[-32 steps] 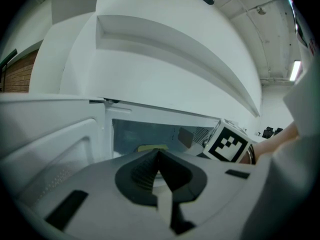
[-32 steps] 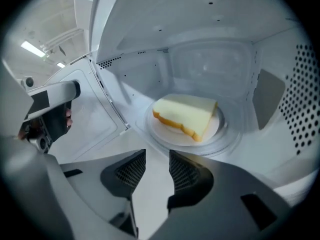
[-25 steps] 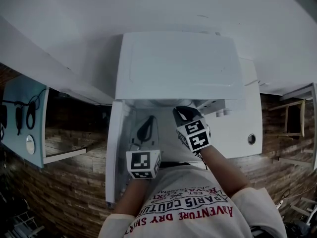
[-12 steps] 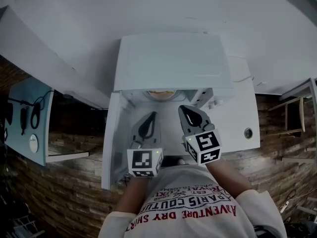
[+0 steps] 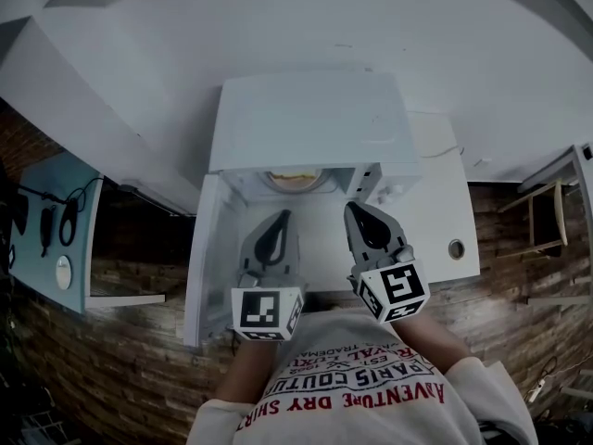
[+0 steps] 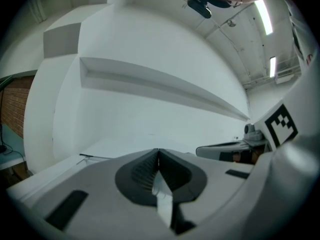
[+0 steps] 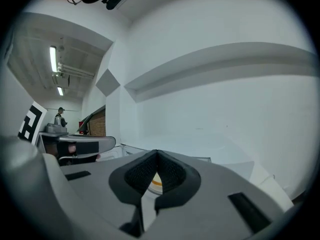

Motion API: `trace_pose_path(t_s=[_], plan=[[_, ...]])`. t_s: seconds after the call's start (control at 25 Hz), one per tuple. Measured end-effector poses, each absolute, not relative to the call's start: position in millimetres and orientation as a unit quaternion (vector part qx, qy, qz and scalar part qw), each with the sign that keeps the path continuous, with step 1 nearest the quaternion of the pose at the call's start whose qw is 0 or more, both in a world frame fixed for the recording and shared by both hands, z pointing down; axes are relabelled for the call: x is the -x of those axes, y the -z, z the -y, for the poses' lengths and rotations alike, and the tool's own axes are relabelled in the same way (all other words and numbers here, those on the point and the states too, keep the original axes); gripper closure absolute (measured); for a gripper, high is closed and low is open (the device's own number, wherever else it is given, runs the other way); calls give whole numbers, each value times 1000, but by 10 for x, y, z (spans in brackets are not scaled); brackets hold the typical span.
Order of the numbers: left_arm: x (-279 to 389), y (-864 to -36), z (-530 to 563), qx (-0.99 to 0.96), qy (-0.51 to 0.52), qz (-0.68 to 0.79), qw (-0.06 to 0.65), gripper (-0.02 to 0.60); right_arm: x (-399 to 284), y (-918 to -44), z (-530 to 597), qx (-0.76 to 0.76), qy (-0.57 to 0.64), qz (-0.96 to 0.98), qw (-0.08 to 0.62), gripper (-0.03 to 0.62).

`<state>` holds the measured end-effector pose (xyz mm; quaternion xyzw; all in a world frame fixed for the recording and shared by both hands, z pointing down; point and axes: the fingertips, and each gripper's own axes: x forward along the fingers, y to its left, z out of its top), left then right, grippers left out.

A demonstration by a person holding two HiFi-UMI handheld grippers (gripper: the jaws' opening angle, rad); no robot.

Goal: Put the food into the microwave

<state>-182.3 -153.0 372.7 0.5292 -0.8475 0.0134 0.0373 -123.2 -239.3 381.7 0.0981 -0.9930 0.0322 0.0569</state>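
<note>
White wall (image 5: 417,35) behind, big white microwave (image 5: 306,119) with its door (image 5: 198,267) swung open, plate of food (image 5: 295,180) sitting inside, left gripper (image 5: 283,216) and right gripper (image 5: 351,209) in front, both closed tight, holding nothing

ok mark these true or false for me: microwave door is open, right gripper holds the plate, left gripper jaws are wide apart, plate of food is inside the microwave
1. The microwave has its door open. True.
2. The right gripper holds the plate of food. False: its jaws are shut on nothing, in front of the opening.
3. The left gripper has its jaws wide apart. False: they are together, with nothing between them.
4. The plate of food sits inside the microwave. True.
</note>
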Motion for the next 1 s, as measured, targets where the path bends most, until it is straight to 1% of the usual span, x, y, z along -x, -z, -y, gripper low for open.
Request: trace_pose_path(t_s=[0.36, 1.0], plan=[[1694, -3732, 1621, -540, -20, 841, 34, 575, 1203, -3795, 2330, -94, -25, 994, 55, 582], [1808, -3833, 1647, -536, -19, 843, 49, 575, 1225, -3941, 2467, -114, -52, 989, 74, 582]])
